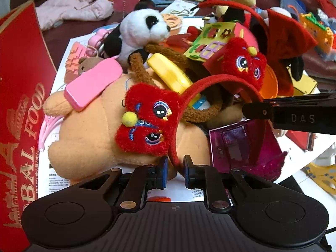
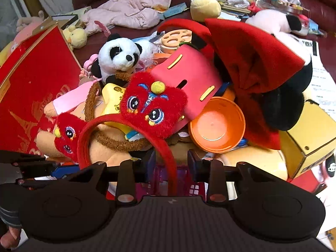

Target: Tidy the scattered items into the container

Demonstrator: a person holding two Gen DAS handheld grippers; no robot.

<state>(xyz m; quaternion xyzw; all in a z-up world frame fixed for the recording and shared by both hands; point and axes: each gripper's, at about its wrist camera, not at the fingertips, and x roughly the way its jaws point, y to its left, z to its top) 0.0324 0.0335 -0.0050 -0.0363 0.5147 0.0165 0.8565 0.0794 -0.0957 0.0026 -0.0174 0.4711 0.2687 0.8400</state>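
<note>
- Red headband (image 1: 212,79) with two plush lion faces arches over the toy heap, one band end between the left gripper (image 1: 176,168) pads, which appear clamped on it.
- Right gripper (image 2: 171,161) straddles the other band end, fingers spread with gaps either side.
- Red gift box (image 1: 21,105) walls the left edge; toys crowd every side.
- Orange bowl (image 2: 218,124) lies tilted and empty among a panda plush (image 2: 119,54) and a tan plush (image 1: 88,130).
- Band runs left to right, arch upward.
</note>
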